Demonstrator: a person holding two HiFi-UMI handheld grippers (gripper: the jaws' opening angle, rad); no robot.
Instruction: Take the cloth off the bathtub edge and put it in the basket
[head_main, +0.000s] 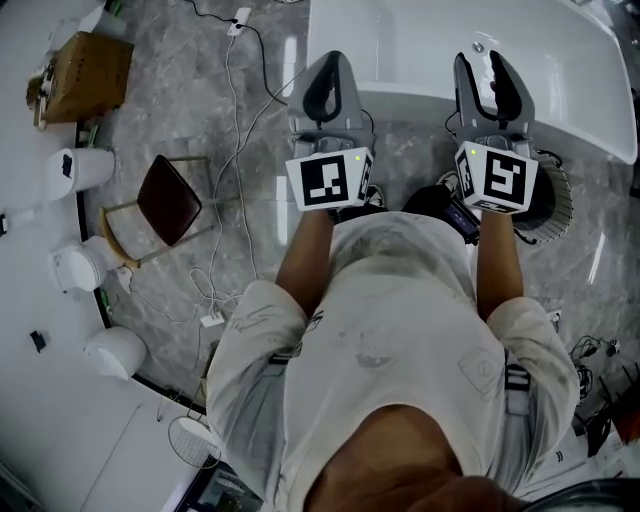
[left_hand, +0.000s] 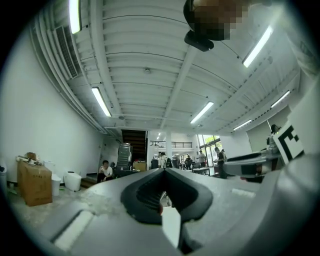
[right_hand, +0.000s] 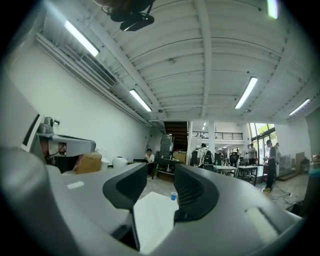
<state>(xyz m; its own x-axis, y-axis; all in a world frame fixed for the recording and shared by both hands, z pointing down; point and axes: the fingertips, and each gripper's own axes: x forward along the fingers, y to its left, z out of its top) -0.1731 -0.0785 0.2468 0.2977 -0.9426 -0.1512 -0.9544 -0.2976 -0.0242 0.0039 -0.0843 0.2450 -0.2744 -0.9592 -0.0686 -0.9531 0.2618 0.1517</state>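
Note:
Both grippers are held up in front of the person's chest, pointing toward the white bathtub (head_main: 400, 95) at the top of the head view. My left gripper (head_main: 328, 62) (left_hand: 164, 171) has its jaws touching at the tips, with nothing between them. My right gripper (head_main: 487, 66) (right_hand: 161, 170) has a clear gap between its jaws, and that gap is empty. A ribbed round basket (head_main: 556, 203) stands on the floor just right of the right gripper's marker cube. No cloth shows in any view. Both gripper views look out into a long hall and up at the ceiling.
A chair with a brown seat (head_main: 168, 198) stands on the marble floor to the left. Cables (head_main: 235, 150) trail past it. A cardboard box (head_main: 88, 62) and white toilets (head_main: 78, 170) line the left wall. People (right_hand: 148, 157) are far down the hall.

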